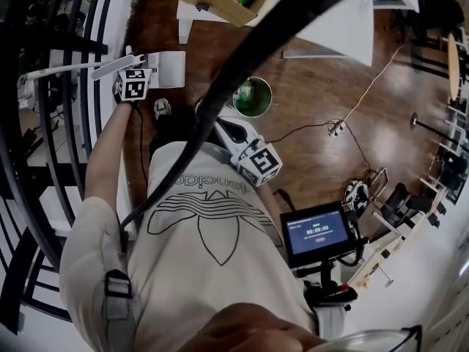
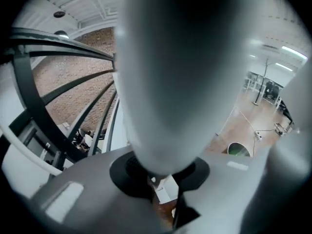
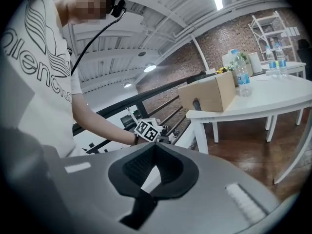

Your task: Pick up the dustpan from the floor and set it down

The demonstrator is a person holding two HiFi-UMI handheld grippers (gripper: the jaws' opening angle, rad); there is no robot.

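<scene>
Dustpan (image 1: 73,69), at 11 o'clock in head view, is pinched by its handle in left gripper (image 2: 161,175); right gripper (image 3: 153,152) is pressed together, empty; handle should be lowered slowly, released only once grounded.

Black railing (image 2: 31,101) is running right beside your left gripper (image 1: 130,63), so you're getting no room that side. Green bin (image 1: 253,97) is sitting just ahead, a cable (image 1: 370,86) is trailing over the floor (image 1: 308,86) beyond it, and bare boards between bin and white table (image 1: 344,28) are lying open.
</scene>
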